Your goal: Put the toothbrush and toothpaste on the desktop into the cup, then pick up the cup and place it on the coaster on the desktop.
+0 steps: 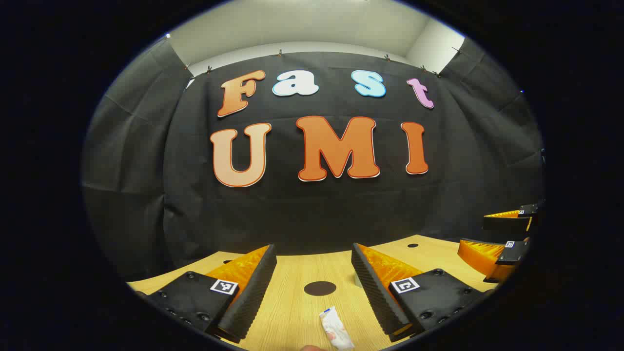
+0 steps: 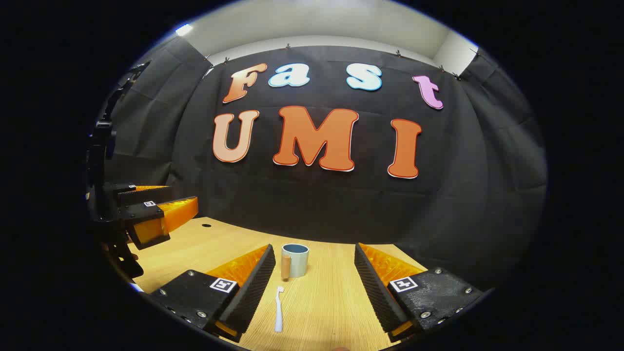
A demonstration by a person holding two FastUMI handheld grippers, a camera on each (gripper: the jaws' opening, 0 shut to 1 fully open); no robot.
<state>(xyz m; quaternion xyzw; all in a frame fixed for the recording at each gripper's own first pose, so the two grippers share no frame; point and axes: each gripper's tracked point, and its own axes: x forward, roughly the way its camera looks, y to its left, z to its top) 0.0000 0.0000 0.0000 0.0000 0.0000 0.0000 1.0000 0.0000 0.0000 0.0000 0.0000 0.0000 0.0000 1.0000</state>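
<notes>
Left tongs (image 1: pixel 312 282) over toothpaste (image 1: pixel 335 329); right tongs (image 2: pixel 312 282): toothbrush (image 2: pixel 279 309), cup (image 2: pixel 295 260).

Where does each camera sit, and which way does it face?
Left gripper view: rides the left claw, facing the wall over the desk; toothpaste and dark coaster lie ahead.
Right gripper view: rides the right claw, facing the wall; cup and toothbrush lie ahead.
Shared: desk, wall; each view shows the other claw off to one side.
</notes>
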